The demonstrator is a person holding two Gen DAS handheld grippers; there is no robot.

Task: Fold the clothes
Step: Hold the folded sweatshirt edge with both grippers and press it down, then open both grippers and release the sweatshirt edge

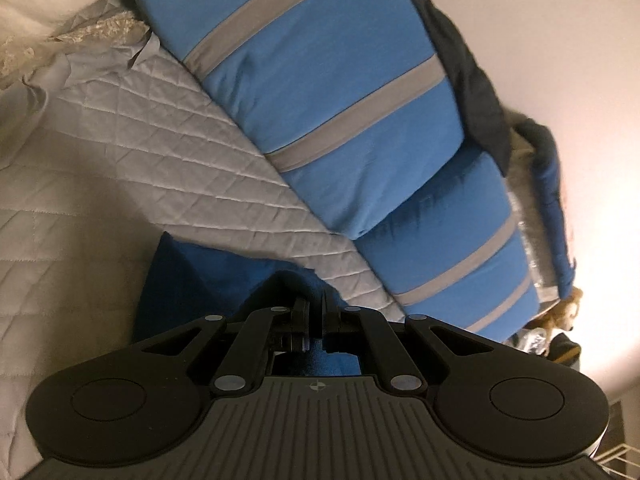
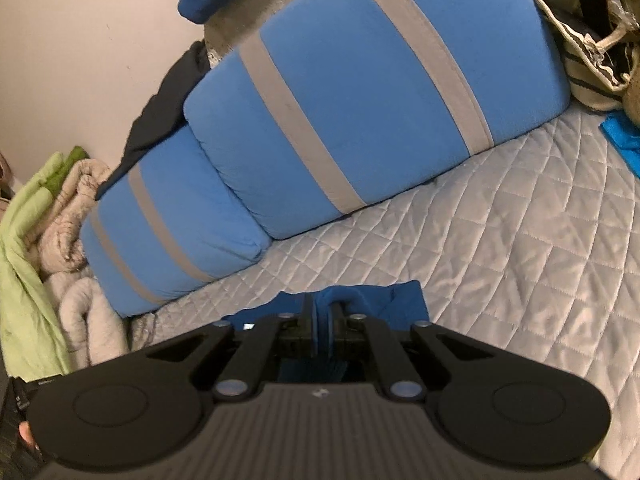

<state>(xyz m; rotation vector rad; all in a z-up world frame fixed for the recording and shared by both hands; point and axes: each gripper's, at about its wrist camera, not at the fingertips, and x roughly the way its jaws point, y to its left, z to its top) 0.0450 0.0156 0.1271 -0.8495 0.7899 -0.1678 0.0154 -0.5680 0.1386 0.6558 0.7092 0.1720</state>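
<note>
A dark blue garment (image 1: 188, 276) hangs from my left gripper (image 1: 315, 308), whose jaws are shut on a fold of its cloth just above the grey quilted bed cover (image 1: 152, 168). In the right wrist view the same blue garment (image 2: 400, 300) is pinched between the pads of my right gripper (image 2: 322, 320), which is shut on its edge. Most of the garment lies under the two grippers, out of sight.
Two blue pillows with grey stripes (image 1: 320, 100) (image 2: 360, 92) lie along the wall. A dark cloth (image 1: 476, 80) sits behind them. Green and beige blankets (image 2: 52, 248) are piled at the left, a striped bag (image 2: 592, 52) at the right. Quilted cover (image 2: 520, 240) spreads in front.
</note>
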